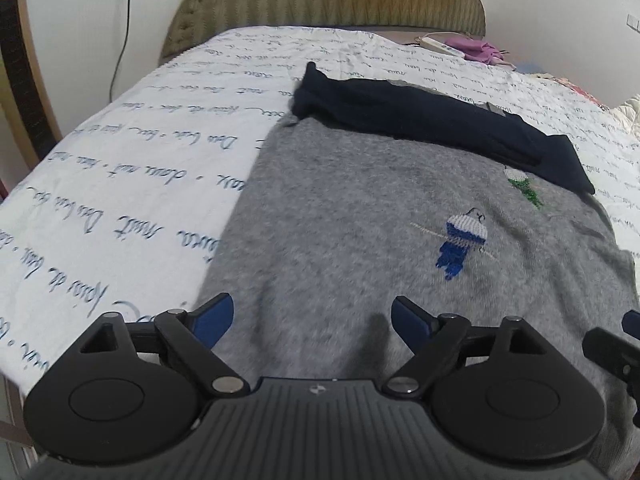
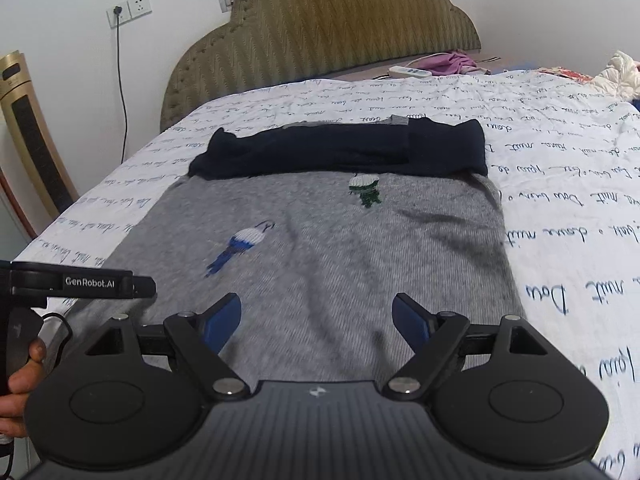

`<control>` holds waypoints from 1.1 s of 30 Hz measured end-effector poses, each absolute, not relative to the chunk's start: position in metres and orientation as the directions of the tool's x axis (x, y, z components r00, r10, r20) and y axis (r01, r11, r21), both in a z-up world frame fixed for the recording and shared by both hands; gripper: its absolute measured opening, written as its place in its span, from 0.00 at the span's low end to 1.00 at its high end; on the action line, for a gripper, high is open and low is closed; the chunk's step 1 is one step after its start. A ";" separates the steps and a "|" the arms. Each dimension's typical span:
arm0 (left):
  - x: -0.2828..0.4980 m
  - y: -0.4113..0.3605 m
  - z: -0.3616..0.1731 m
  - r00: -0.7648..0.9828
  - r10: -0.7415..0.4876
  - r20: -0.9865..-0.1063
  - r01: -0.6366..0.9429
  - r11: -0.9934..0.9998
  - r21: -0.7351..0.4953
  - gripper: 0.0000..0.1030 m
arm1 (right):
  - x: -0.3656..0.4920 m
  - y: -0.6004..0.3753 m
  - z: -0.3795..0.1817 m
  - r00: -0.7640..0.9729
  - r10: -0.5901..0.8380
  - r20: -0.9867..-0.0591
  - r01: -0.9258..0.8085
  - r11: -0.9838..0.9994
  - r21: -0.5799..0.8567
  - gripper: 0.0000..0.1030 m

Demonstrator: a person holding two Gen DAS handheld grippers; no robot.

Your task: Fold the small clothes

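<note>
Fuzzy grey knit sweater (image 2: 304,248) with embroidered figures lies flat on the script-printed bedspread (image 2: 560,184); its navy sleeves (image 2: 340,152) lie folded across the top. Left gripper (image 1: 312,316) and right gripper (image 2: 316,316) hover released, grasping nothing.

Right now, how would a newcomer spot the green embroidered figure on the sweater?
Start at the bed; a grey sweater lies flat on it. Near its far edge, just below the dark navy folded sleeves, sits the green figure, unlike the blue one nearer.

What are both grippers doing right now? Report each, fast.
Left gripper: open, holding nothing, over the grey sweater.
Right gripper: open, holding nothing, over the same sweater.
</note>
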State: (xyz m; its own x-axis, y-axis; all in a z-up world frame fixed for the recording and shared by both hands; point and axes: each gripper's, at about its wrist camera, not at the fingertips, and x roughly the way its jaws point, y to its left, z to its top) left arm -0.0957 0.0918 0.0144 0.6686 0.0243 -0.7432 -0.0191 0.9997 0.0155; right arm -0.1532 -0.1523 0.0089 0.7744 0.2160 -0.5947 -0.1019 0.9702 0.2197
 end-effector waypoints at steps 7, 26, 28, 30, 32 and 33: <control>-0.106 0.093 0.014 0.660 0.019 -0.751 0.025 0.999 0.047 0.87 | -0.166 -0.143 0.002 0.749 0.225 -0.624 -0.113 0.970 0.214 0.81; -0.132 0.162 0.014 0.643 -0.073 -0.762 0.093 0.996 -0.017 0.88 | -0.190 -0.220 0.003 0.766 0.200 -0.611 -0.013 0.955 0.297 0.81; -0.133 0.182 0.011 0.632 -0.128 -0.765 0.098 0.992 -0.086 0.87 | -0.195 -0.244 0.000 0.765 0.208 -0.609 0.019 0.938 0.345 0.81; -0.133 0.195 0.011 0.624 -0.172 -0.762 0.114 0.985 -0.129 0.81 | -0.202 -0.268 -0.006 0.761 0.223 -0.609 0.055 0.914 0.402 0.81; -0.134 0.203 0.010 0.626 -0.190 -0.757 0.134 0.982 -0.136 0.81 | -0.209 -0.288 -0.014 0.754 0.246 -0.609 0.076 0.889 0.452 0.81; -0.135 0.205 0.010 0.623 -0.210 -0.754 0.148 0.978 -0.150 0.81 | -0.212 -0.295 -0.016 0.749 0.256 -0.611 0.082 0.879 0.470 0.81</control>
